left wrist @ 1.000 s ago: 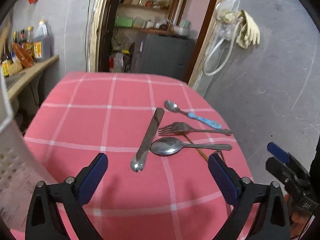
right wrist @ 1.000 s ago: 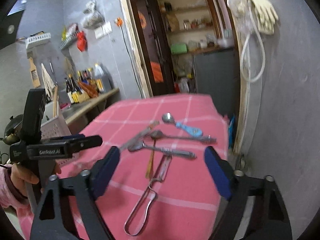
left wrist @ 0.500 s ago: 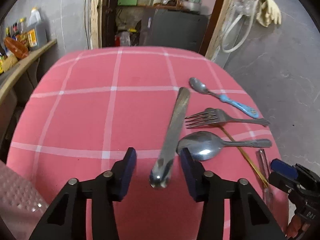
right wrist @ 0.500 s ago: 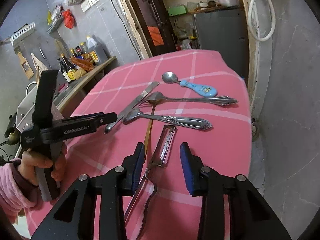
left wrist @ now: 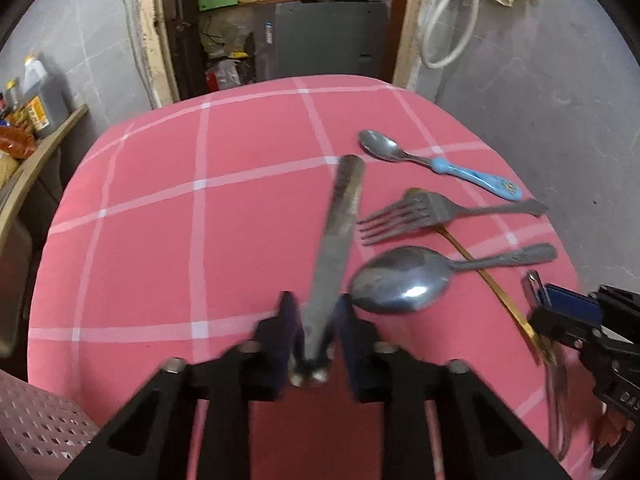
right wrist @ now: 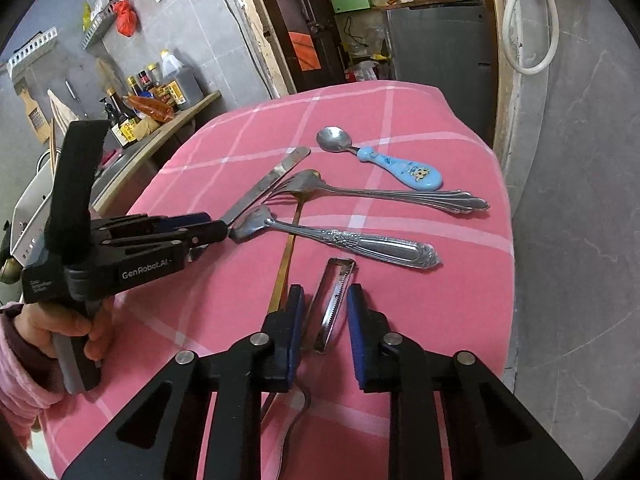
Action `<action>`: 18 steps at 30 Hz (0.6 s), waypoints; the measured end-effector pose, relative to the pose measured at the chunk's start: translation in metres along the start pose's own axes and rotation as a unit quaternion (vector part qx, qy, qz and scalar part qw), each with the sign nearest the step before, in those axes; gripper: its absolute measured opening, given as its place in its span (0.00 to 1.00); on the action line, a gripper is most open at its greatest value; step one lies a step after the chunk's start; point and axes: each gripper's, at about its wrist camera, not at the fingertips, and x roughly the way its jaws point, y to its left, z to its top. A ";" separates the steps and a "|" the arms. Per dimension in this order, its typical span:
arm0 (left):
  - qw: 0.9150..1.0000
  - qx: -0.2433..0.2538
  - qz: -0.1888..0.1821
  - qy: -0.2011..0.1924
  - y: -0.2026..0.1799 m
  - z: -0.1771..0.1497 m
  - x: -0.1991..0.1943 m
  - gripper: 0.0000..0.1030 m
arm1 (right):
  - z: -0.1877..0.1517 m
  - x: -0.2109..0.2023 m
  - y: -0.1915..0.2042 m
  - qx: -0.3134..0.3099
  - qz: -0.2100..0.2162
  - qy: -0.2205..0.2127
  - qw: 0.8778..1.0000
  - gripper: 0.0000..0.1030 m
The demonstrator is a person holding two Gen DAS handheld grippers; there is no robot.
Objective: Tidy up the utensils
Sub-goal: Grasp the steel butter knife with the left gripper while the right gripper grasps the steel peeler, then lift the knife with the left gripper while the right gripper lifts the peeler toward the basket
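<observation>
Both grippers have come down and their jaws have just been closing: left gripper (left wrist: 314, 334) nearly pinching the knife (left wrist: 338, 236) handle, right gripper (right wrist: 325, 330) straddling the peeler (right wrist: 332, 304) with small gaps. Spoons, fork (right wrist: 384, 194) lie unsorted on the tablecloth (left wrist: 240, 200); nothing organized yet.

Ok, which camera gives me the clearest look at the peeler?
The right wrist view: the peeler lies sharp between the right gripper pads, serrated blade readable. The left wrist view catches only a blurred sliver of its head beside that gripper at the frame's right edge.
</observation>
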 end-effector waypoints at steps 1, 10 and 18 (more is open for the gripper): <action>1.000 -0.001 -0.001 0.004 -0.001 0.000 -0.001 0.17 | -0.001 -0.001 -0.002 0.005 0.004 0.000 1.000 0.16; 0.995 -0.056 -0.068 0.040 0.006 -0.013 -0.018 0.16 | -0.013 -0.010 -0.008 0.033 0.036 0.006 0.999 0.13; 0.991 -0.047 -0.113 0.059 0.000 -0.054 -0.053 0.16 | -0.033 -0.023 -0.010 0.042 0.054 0.018 0.997 0.13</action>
